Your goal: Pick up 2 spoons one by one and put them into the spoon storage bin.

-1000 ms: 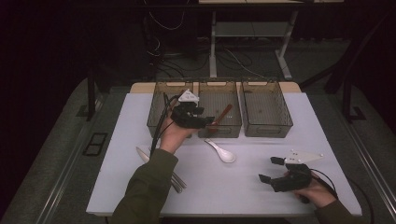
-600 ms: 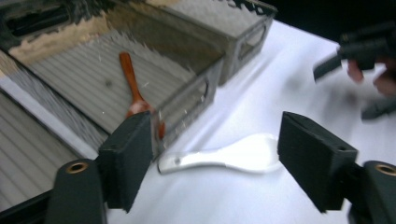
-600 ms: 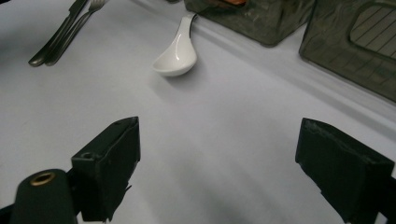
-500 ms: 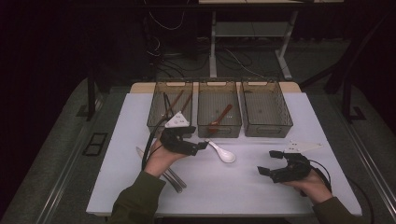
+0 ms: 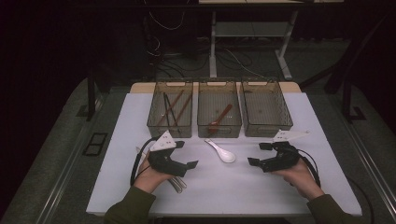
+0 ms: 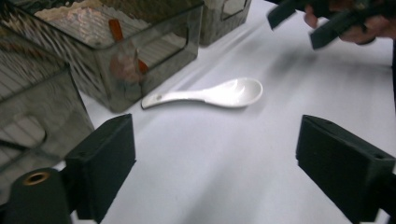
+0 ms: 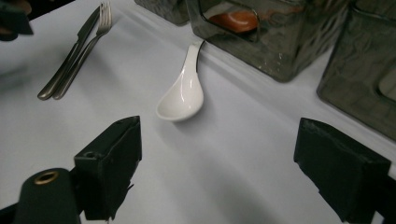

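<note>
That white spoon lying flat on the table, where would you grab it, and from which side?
I'd probably grip the white spoon by its slim handle, coming from above with the jaws across its width. The handle is narrow and straight; the bowl is wide and rounded. The handle end lies close to the middle bin, so stay nearer mid-handle.

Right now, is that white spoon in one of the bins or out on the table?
Out. The white spoon lies bowl-up on the white table, in front of the middle bin, with no gripper touching it.

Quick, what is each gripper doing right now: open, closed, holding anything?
Left gripper: open, holding nothing; its jaws have just been opening.
Right gripper: open, holding nothing.
</note>
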